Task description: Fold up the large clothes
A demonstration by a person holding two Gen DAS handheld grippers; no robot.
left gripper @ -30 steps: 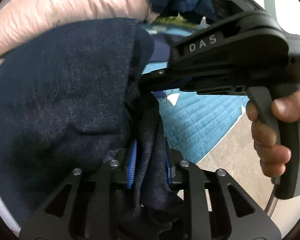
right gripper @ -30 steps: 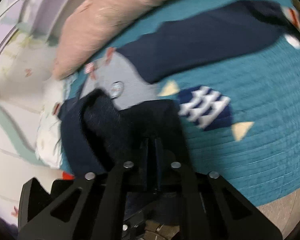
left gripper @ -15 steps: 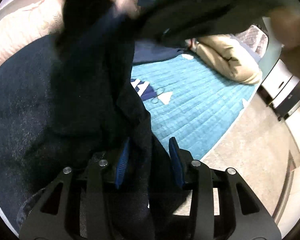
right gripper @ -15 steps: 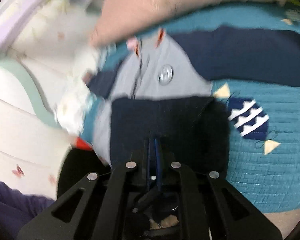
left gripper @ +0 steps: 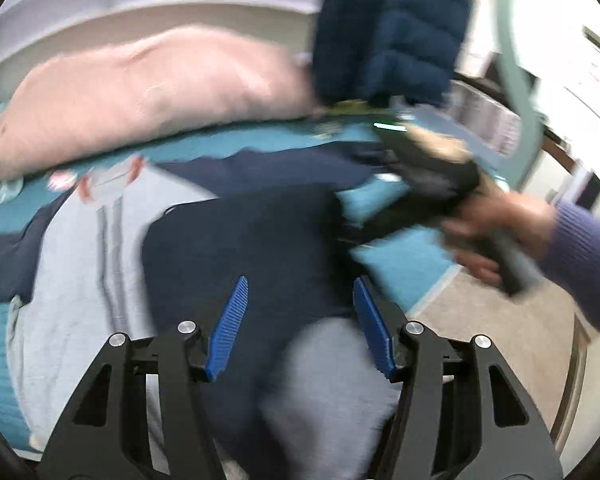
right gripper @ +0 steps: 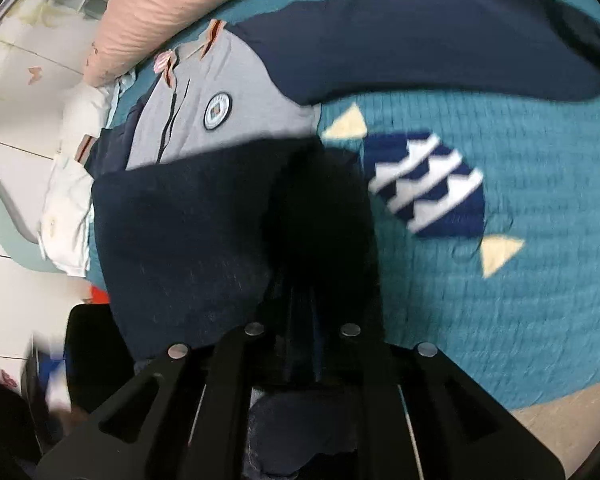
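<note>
A grey and navy jacket (left gripper: 72, 264) with a round crest (right gripper: 217, 111) lies spread on a teal quilt (right gripper: 500, 300). A dark navy fold (left gripper: 252, 248) lies across its body. My left gripper (left gripper: 300, 316) is open above that fold, blue pads (left gripper: 228, 320) apart and empty. My right gripper (right gripper: 308, 312) is shut on the dark navy fabric (right gripper: 188, 232) at the fold's right edge; it also shows in the left wrist view (left gripper: 420, 200), blurred, held by a hand. One navy sleeve (right gripper: 440, 40) stretches away to the right.
A long pink bolster (left gripper: 148, 92) lies along the far side of the bed. A navy puffer coat (left gripper: 388, 32) hangs behind it. The quilt's edge and beige floor (left gripper: 500, 344) are at the right. White bedding (right gripper: 72, 184) lies at the left.
My left gripper opened and let go of the dark fabric, which now lies flat across the jacket. My right gripper moved from beside the left one out to the fold's right edge.
</note>
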